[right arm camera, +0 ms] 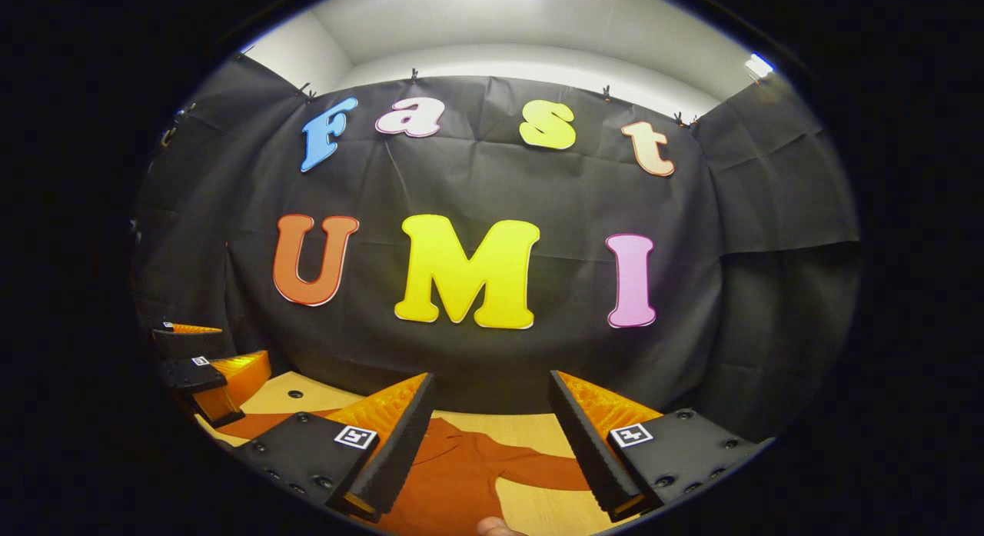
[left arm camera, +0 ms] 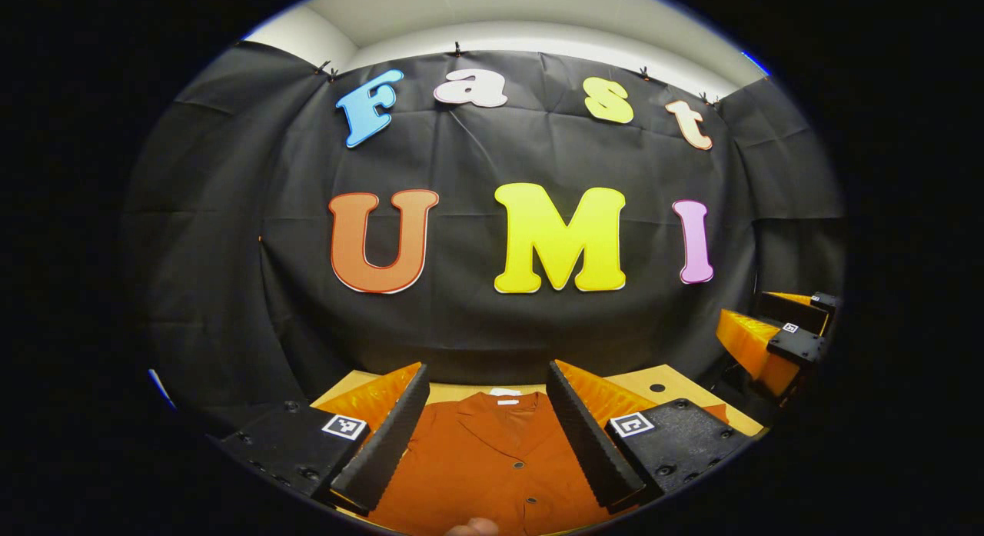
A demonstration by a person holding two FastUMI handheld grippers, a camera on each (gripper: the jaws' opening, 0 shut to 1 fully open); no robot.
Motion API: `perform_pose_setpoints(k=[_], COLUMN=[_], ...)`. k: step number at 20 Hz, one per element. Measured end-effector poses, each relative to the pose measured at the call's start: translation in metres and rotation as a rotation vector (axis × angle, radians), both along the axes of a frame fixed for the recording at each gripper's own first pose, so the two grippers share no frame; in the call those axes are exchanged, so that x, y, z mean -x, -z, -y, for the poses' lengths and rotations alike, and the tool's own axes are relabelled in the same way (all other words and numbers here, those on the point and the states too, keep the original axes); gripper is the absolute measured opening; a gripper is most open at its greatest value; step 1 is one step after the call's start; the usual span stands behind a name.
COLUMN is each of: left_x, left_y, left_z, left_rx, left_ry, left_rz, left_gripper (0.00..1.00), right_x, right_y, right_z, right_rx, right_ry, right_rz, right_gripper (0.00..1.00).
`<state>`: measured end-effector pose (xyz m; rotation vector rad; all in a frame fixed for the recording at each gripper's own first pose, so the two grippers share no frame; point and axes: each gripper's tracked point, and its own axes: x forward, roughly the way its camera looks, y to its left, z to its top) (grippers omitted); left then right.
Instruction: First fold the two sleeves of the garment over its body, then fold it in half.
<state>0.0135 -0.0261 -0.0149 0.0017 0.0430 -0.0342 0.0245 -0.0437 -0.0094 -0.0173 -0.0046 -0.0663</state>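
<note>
A rust-orange buttoned shirt (left arm camera: 492,459) lies flat on the wooden table (left arm camera: 676,386), collar toward the booth's wall. My left gripper (left arm camera: 488,432) hovers open above the shirt's collar and button line, with nothing between its fingers. In the right gripper view the shirt (right arm camera: 453,474) shows its shoulder, and one sleeve (right arm camera: 546,467) stretches out to the right over the table (right arm camera: 530,513). My right gripper (right arm camera: 492,440) is open above that shoulder and sleeve, holding nothing. Each gripper appears at the edge of the other's view: the right gripper (left arm camera: 776,332) and the left gripper (right arm camera: 207,367).
The black cloth wall (left arm camera: 492,321) stands close behind the table's far edge. Small round holes (left arm camera: 657,387) mark the tabletop. A fingertip (left arm camera: 473,527) shows at the bottom of the left gripper view, and another fingertip (right arm camera: 496,527) in the right gripper view.
</note>
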Motion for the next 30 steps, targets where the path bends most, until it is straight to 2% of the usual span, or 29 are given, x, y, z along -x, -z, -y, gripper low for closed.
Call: perform_pose_setpoints(k=[1,4,8,12,16,18,20,23,24,26,29,30], left_x=[0.001,0.004,0.008,0.012,0.016,0.017,0.017,0.020,0.020,0.021,0.020,0.018], left_y=[0.003,0.003,-0.013,-0.012,-0.016,-0.016,-0.011,0.003,0.003,0.005,0.006,0.005], left_z=[0.002,0.006,0.011,0.026,0.036,0.038,0.045,0.054,0.056,0.059,0.052,0.050], left_rx=[0.006,0.009,0.024,0.006,-0.029,-0.039,-0.049,-0.053,-0.048,-0.057,-0.091,-0.089], left_ry=[0.002,0.005,0.005,0.016,0.006,-0.012,-0.022,-0.040,-0.043,-0.042,-0.046,-0.043], left_rz=[-0.010,-0.012,0.048,0.051,0.065,0.067,0.056,0.002,-0.006,-0.014,-0.015,-0.011], left_gripper=[0.99,0.99,0.99,0.99,0.99,0.99,0.99,0.99,0.99,0.99,0.99,0.99], right_x=[-0.005,-0.030,-0.072,-0.110,-0.116,-0.115,-0.111,-0.100,-0.099,-0.097,-0.093,-0.090], right_y=[-0.001,-0.007,0.009,0.065,0.162,0.218,0.275,0.335,0.353,0.374,0.390,0.393], right_z=[0.008,0.042,0.121,0.212,0.302,0.331,0.344,0.352,0.354,0.361,0.363,0.364], right_rx=[0.019,0.030,0.020,0.142,0.237,0.199,0.112,0.018,0.000,-0.052,-0.213,-0.251], right_ry=[0.009,0.032,0.133,0.260,0.409,0.418,0.412,0.407,0.392,0.378,0.387,0.384], right_rz=[0.003,0.032,-0.008,-0.139,-0.372,-0.500,-0.632,-0.827,-0.880,-0.970,-1.099,-1.143], right_gripper=[0.93,0.94,0.94,0.94,0.95,0.97,0.96,0.99,0.97,0.96,0.96,1.00])
